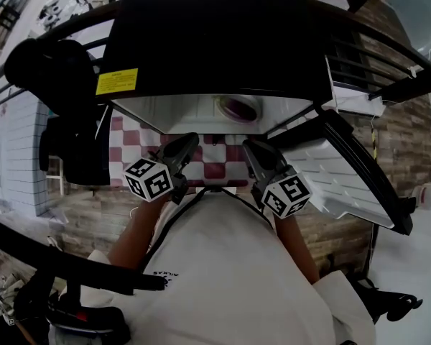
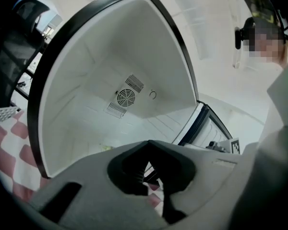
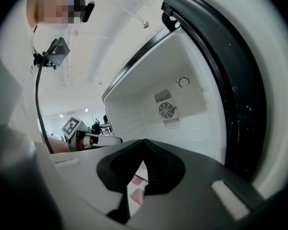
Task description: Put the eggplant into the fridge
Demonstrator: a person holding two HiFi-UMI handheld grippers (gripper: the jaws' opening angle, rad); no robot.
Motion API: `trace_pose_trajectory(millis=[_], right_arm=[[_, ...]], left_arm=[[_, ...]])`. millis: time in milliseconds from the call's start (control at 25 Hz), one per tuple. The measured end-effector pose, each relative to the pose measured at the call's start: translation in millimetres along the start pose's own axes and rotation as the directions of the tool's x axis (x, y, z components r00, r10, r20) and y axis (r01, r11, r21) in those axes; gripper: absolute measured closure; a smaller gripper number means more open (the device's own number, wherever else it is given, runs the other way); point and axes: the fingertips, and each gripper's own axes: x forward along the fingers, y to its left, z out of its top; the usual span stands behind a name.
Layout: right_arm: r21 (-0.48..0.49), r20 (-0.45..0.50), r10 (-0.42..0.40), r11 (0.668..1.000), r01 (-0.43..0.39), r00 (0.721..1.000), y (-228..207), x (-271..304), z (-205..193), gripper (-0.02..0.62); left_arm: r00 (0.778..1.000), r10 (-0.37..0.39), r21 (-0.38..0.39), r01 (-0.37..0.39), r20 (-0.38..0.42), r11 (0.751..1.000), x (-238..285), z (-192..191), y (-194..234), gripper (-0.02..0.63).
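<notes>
The left gripper (image 2: 147, 143) and right gripper (image 3: 144, 142) are held closed and empty before the fridge (image 1: 223, 34); its door (image 1: 348, 182), standing open, could be fumbled by shut jaws

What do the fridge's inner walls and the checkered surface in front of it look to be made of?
Fridge lining: likely moulded plastic, white, with a soft even sheen, rounded corners and a fan grille set in. Checkered surface: probably cloth or vinyl, matte red and white; too little shows to decide.

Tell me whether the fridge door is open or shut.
Open: the door stands out to the right, and both gripper views look straight into the white interior.
</notes>
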Motion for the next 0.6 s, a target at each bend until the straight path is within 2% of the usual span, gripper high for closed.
trace_pose_trajectory(millis=[120, 600], right_arm=[[0.017, 0.002, -0.014, 1.000, 0.014, 1.000, -5, -3, -2, 0.589], [0.012, 0.000, -0.055, 0.998, 0.055, 0.999, -12, -11, -4, 0.589]], left_arm=[[1.000, 0.000, 0.047, 0.000, -0.010, 0.999, 4, -1, -4, 0.598], [0.999, 0.008, 0.057, -0.006, -0.040, 0.998, 17, -9, -1, 0.598]])
